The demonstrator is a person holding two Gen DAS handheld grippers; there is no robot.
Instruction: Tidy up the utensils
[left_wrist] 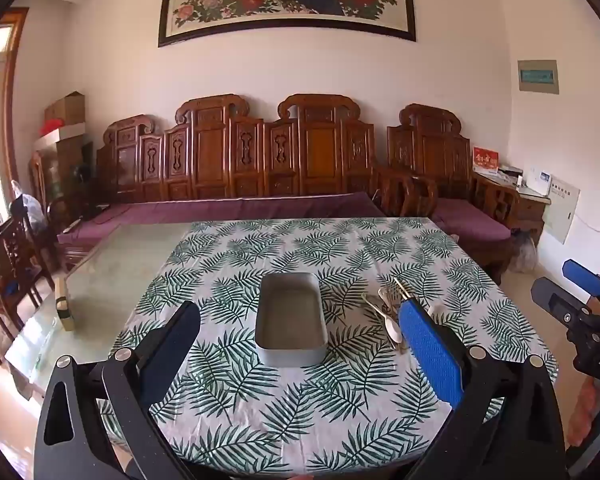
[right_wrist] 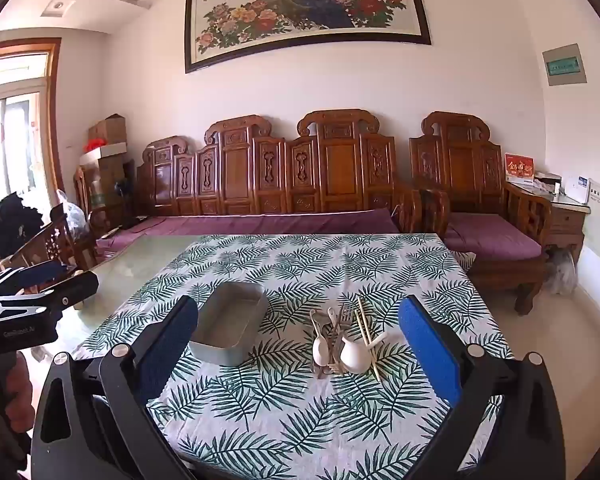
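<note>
Left wrist view: our left gripper (left_wrist: 300, 320) has its jaws spread wide, nothing between the pads. One finger wears a blue textured rubber pad (left_wrist: 432, 356); the other pad sits in shadow and reads dark. Black angular plastic linkages with silver pivot bolts frame the bottom. Straight ahead, between the fingers, sits the grey rectangular metal tin with rounded corners (left_wrist: 290, 320), matte inside and holding nothing. Just right of it, apart from the tin, lies the heap of mixed utensils (left_wrist: 388, 312), partly hidden behind the blue pad; we see a white spoon bowl and thin metal handles. Everything rests on the white cotton tablecloth printed with green fern leaves (left_wrist: 300, 400), slightly wrinkled, laid over a glass-topped table (left_wrist: 112, 280). Our right gripper (left_wrist: 556, 284) shows at the right edge, off the table, jaws apart.

Right wrist view: right gripper (right_wrist: 296, 332) also spread wide, pads free. The utensil heap (right_wrist: 342, 340) lies between the fingers on the cloth: two glossy white ceramic spoons (right_wrist: 354, 354), a pair of pale wooden chopsticks (right_wrist: 366, 332) crossing them, and a steel fork (right_wrist: 342, 320) with other slim metal pieces. The tin (right_wrist: 230, 326) sits left of the heap, near but not touching. Left gripper (right_wrist: 44, 276) appears at the left edge, held in a hand (right_wrist: 4, 396).

Behind: a carved dark wooden bench with purple cushions (right_wrist: 260, 220).
</note>
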